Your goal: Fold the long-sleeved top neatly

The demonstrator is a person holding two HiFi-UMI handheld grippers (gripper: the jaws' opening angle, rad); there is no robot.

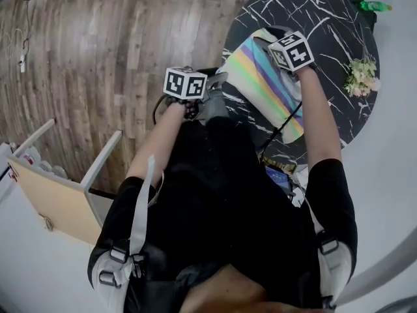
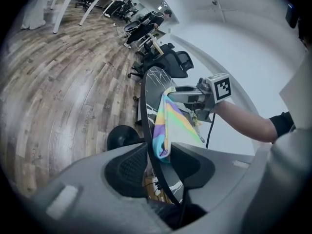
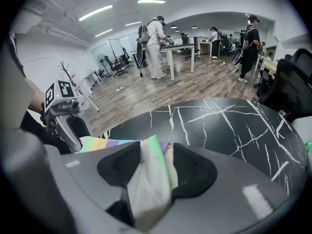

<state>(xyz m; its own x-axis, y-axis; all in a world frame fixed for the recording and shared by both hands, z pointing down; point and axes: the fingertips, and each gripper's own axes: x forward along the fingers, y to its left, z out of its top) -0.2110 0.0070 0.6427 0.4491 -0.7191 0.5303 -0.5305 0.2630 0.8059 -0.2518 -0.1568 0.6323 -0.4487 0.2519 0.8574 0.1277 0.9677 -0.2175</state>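
Note:
The rainbow-striped top lies on the near left part of a round black marble table. My left gripper is at the table's left rim. In the left gripper view, the top's hanging corner sits between the jaws of the left gripper, held there next to the table's rim. My right gripper is over the top's far end and points steeply down. A pale bunched fold of the top lies between the jaws of the right gripper, which stand wide apart.
A small bunch of flowers and a green bottle are on the table's right side. A wooden panel on a white frame stands to my left on the wood floor. Several people stand at desks far behind.

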